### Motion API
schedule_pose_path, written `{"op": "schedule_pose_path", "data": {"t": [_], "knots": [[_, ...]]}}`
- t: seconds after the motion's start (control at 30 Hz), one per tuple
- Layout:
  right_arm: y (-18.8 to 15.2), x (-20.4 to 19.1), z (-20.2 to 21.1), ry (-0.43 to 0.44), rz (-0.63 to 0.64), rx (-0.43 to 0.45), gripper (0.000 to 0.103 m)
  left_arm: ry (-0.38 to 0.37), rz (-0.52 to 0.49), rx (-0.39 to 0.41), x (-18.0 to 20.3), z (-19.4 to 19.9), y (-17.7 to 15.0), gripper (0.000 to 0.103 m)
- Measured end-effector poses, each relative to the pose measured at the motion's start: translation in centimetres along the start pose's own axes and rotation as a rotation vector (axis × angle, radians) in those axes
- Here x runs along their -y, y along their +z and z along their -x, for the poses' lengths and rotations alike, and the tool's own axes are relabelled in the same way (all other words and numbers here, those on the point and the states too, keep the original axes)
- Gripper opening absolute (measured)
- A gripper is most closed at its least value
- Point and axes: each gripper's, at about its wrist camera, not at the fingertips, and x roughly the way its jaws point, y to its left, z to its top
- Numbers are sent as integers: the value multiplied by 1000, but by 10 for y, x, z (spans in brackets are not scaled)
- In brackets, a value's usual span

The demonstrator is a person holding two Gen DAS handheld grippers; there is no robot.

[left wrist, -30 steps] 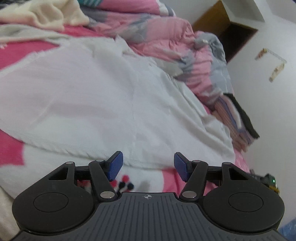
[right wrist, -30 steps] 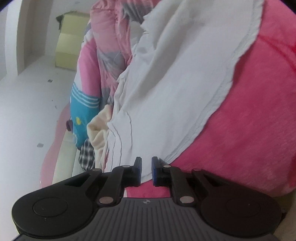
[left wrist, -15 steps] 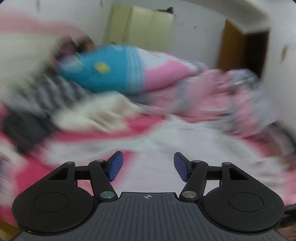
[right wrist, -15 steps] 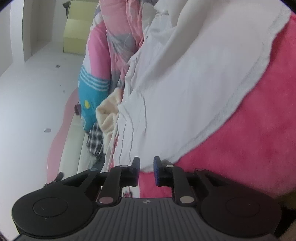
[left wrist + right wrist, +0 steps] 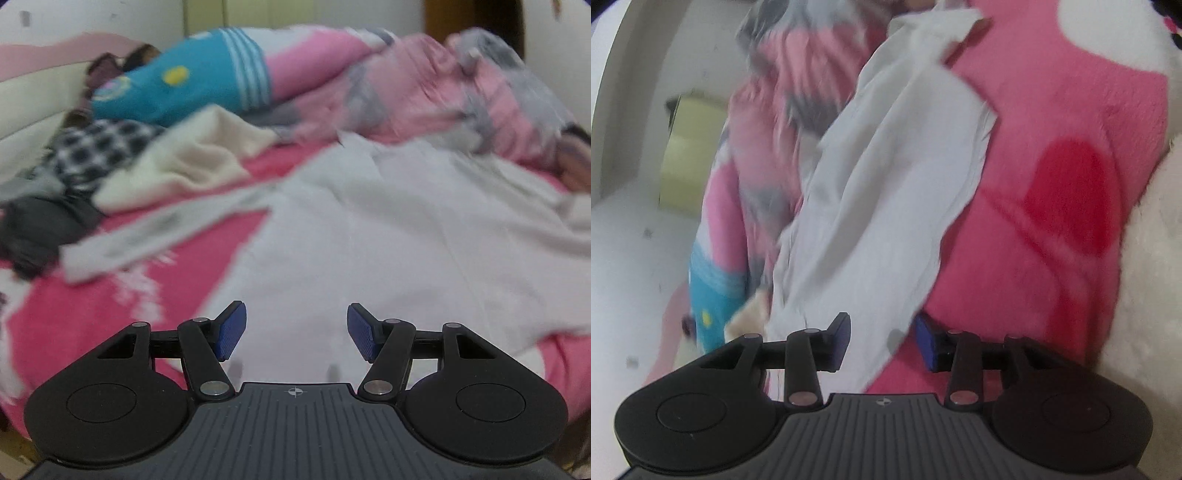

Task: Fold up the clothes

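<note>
Behind the white garment [image 5: 388, 236] lie seemingly cream [image 5: 192, 166] and checked clothes [image 5: 92, 155].

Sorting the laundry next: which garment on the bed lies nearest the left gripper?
The white garment, spread flat right before the left gripper; the cream, checked and dark ones lie farther back.

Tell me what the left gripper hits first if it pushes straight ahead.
Most likely the white garment spread on the pink blanket. The left gripper has open, empty jaws aimed at it, though the blurred picture leaves depth unclear.
</note>
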Motion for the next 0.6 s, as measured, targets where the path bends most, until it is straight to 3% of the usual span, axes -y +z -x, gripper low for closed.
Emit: {"op": "schedule_pose_path", "data": {"t": [0.27,0.47,0.5,0.6], "knots": [[-24,-5,-31,116,-24,-144,42,-15,46,-54,-1,-23,-15,61],[-40,-25,-53,169,57,-239,37,-3,62,-63,-7,-24,-21,61],[-43,-29,-58,171,71,-255,35,-3,67,-61,-8,-24,-21,61],[-51,-38,-65,168,115,-296,7,-1,83,-57,-12,-24,-21,61]]}}
